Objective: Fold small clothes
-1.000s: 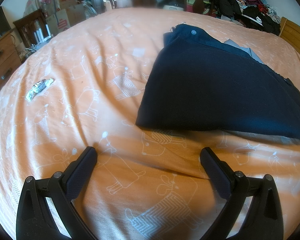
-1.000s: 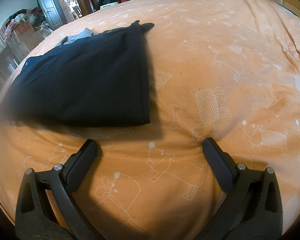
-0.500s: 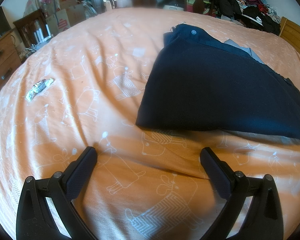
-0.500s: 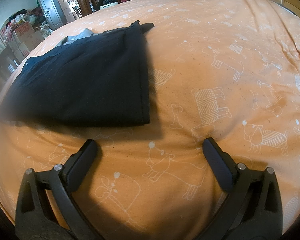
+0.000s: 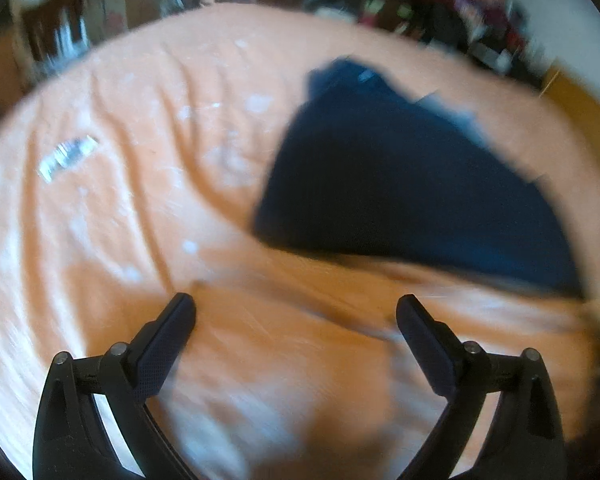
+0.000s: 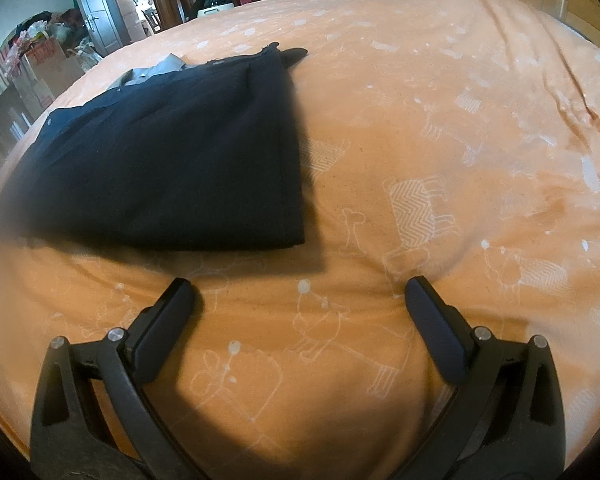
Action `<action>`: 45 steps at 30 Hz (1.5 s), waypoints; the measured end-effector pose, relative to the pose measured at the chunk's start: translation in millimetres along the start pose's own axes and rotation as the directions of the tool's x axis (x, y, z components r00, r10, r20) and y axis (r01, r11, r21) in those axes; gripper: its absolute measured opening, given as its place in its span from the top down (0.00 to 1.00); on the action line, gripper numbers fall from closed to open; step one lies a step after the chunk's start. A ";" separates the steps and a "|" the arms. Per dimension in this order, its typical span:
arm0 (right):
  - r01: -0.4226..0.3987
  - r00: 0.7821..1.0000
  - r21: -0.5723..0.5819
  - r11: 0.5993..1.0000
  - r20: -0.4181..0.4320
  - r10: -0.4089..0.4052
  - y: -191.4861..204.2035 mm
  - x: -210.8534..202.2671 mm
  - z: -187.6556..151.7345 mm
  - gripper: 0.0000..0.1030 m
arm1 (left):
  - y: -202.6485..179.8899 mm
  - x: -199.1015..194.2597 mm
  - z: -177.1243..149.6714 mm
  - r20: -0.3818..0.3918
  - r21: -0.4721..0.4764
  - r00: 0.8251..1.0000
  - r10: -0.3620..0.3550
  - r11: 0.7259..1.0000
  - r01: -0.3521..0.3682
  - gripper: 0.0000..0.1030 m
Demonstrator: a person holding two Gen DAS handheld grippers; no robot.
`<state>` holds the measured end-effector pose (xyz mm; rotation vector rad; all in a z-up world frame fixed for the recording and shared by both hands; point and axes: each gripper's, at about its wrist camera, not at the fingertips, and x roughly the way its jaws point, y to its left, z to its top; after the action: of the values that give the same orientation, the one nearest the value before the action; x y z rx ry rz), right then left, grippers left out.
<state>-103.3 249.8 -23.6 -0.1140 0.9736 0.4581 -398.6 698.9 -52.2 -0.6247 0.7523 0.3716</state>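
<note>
The dark folded garment [image 6: 160, 160] lies on the orange bed sheet [image 6: 440, 140], left of centre in the right wrist view, and since both grippers' jaws are spread and empty, a grab could pinch the sheet too.

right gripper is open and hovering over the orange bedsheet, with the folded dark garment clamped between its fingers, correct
Not quite. The right gripper is open over the orange bedsheet, but nothing is clamped in it. The right wrist view shows the folded dark garment lying on the sheet beyond the fingertips, ahead and to the left, apart from both fingers.
</note>
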 end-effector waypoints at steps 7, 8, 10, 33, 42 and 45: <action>0.001 1.000 0.000 1.000 -0.001 -0.001 -6.0 -0.9 -1.4 0.00 | 31.8 6.1 25.2 0.061 -0.297 0.914 -0.402 0.866 0.401 0.09; 0.001 1.000 0.000 1.000 0.000 -0.001 -6.0 -1.0 -1.5 0.00 | 35.7 9.3 31.6 0.076 -0.316 0.899 -0.432 0.845 0.433 0.09; 0.001 1.000 0.000 1.000 -0.001 -0.001 -6.0 -1.0 -1.5 0.00 | 41.6 25.0 38.4 0.030 -0.355 0.914 -0.405 0.850 0.389 0.08; -0.151 0.986 -0.146 0.978 0.049 0.160 134.3 -75.1 96.0 0.00 | 46.0 76.7 53.8 0.088 -0.307 0.959 -0.269 0.909 0.283 0.62; -0.446 0.889 -0.251 0.859 -0.236 0.393 358.9 18.0 212.3 0.00 | -29.0 36.7 68.4 0.178 0.124 0.976 -0.128 0.987 0.107 0.97; -0.439 0.873 -0.307 0.844 -0.370 0.318 423.3 51.6 228.1 0.00 | -44.8 35.5 66.0 0.179 0.202 0.979 -0.095 0.978 0.058 0.97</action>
<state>-82.4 714.3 109.2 -0.3570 1.2087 1.0292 -317.0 710.8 -23.3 -0.4251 0.5733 0.2770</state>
